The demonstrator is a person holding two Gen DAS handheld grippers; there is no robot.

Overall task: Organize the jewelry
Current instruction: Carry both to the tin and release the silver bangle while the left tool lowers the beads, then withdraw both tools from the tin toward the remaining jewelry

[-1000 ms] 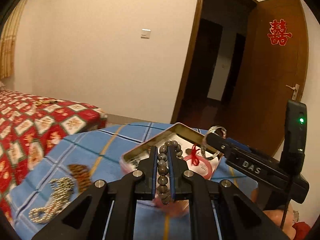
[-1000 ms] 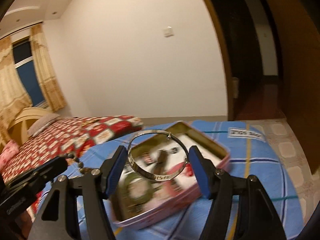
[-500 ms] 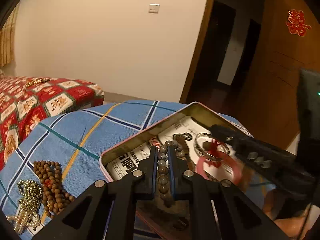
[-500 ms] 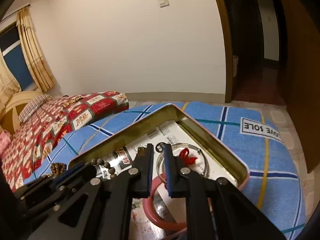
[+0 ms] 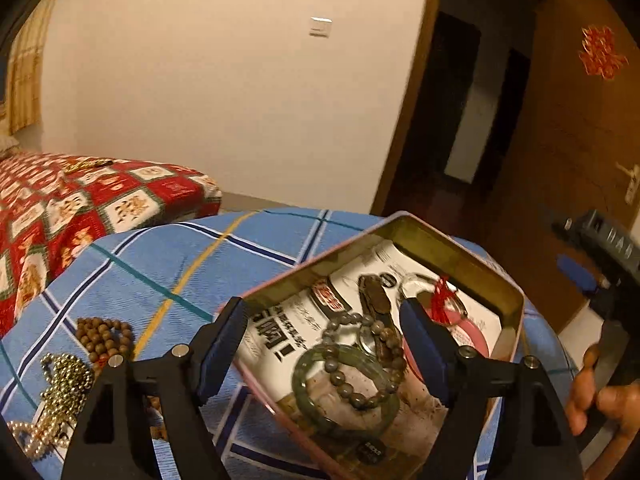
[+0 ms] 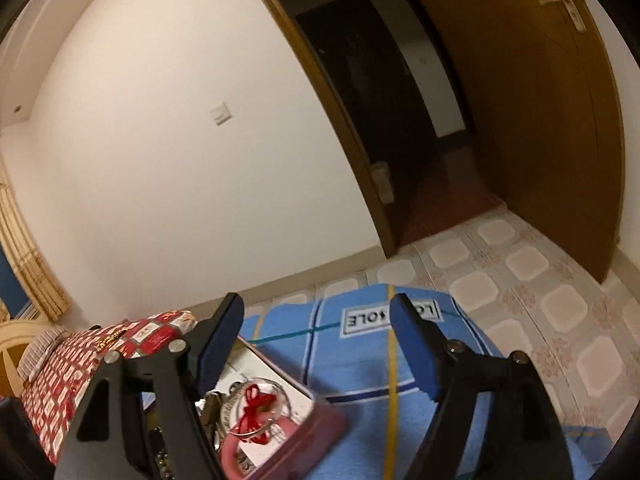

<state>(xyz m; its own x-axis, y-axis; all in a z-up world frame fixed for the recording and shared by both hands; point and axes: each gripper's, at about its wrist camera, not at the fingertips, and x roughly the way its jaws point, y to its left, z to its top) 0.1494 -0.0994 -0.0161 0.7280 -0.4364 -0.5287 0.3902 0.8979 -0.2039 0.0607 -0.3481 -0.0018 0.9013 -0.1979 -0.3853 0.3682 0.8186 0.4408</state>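
Note:
My left gripper hovers over the open metal tin, its jaws opening and gripping nothing. Below it a grey bead bracelet lies loose in the tin, across a green bangle. A silver bangle with a red tassel and a pink bangle rest at the tin's right end. My right gripper is right of the tin over the blue cloth, jaws opening, with nothing between them. The silver bangle with the red tassel lies in the tin at its lower left.
On the blue plaid cloth left of the tin lie a brown wooden bead string, a gold chain and a pearl strand. A bed with a red quilt stands at left. A hand holds the right tool.
The left gripper lowered over the tin and let go of the grey bead bracelet, which now lies inside. The right gripper set down the silver bangle, opened and drew away to the right.

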